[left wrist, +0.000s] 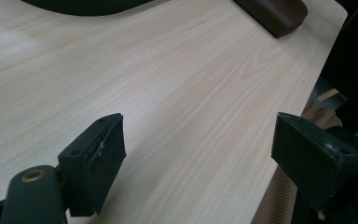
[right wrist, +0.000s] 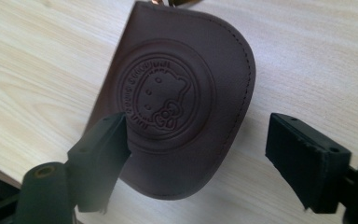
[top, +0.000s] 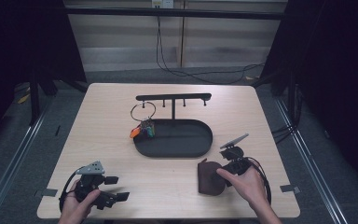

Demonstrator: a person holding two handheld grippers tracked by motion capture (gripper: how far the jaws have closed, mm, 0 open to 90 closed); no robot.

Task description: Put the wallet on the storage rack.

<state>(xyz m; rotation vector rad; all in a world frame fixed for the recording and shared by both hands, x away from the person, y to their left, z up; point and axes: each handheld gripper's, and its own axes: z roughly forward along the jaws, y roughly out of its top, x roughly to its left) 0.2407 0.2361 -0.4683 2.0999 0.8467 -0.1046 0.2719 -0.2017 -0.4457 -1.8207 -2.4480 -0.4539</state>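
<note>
Right gripper [right wrist: 193,158]: hovering over the brown pouch [right wrist: 177,98], jaws gaping wide (nothing pinched).
Left gripper [left wrist: 198,154]: resting above bare table [left wrist: 168,70], jaws wide.

Light wooden table [top: 121,112], black oval tray stand [top: 205,142], brown leather pouch [top: 209,177]

A black tray [top: 200,147] sits in the middle of the table [top: 121,177]. A thin black rack [top: 173,97] with small pegs stands up from the tray's back. A big ring [top: 143,111] hangs from 1 peg, with bright keys [top: 142,130] dangling over the tray's left end.
</note>
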